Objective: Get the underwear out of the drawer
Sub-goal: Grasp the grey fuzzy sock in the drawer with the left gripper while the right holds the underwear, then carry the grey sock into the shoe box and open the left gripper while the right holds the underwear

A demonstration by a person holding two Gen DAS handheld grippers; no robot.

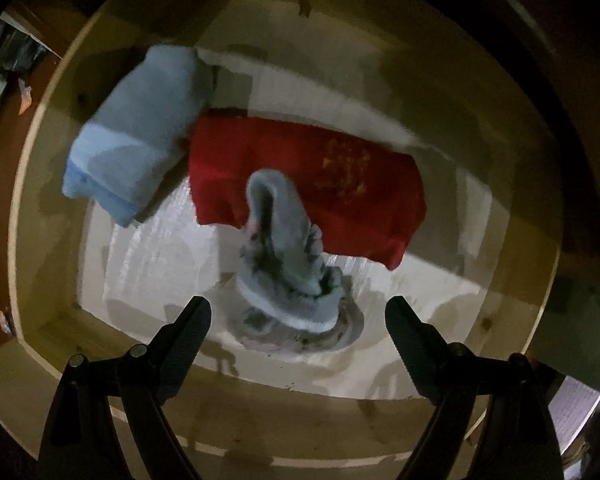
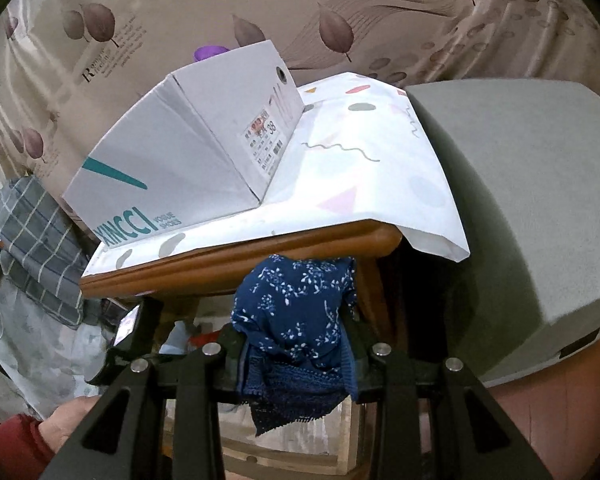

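Task looks partly done, judging by the 2 views: the right gripper point(image 2: 296, 344) is pinching 1 navy brief point(image 2: 296, 312) w/ a small white floral print and a lace hem, held up in front of a wooden table edge point(image 2: 236, 256), clear of the drawer point(image 1: 44, 184). Left to do: set it down somewhere and, likely, pull the next piece. The left gripper point(image 1: 298, 320) points almost straight down into the drawer, jaws spread wide w/ nothing between them, poised above a grey brief point(image 1: 284, 256) that's crumpled into a soft peak w/ a pale waistband and a faint green-pink print; the pads don't touch it. Behind it lies a folded red cloth point(image 1: 308, 184), flat, w/ gold print, and a pale blue folded cloth point(image 1: 132, 136), thicker and towel-like; whether either is underwear can't be told. The drawer is pale bare wood w/ a white liner on the floor. On the table: a smooth patterned cover point(image 2: 360, 168) and a grey cardboard shoebox point(image 2: 180, 148).
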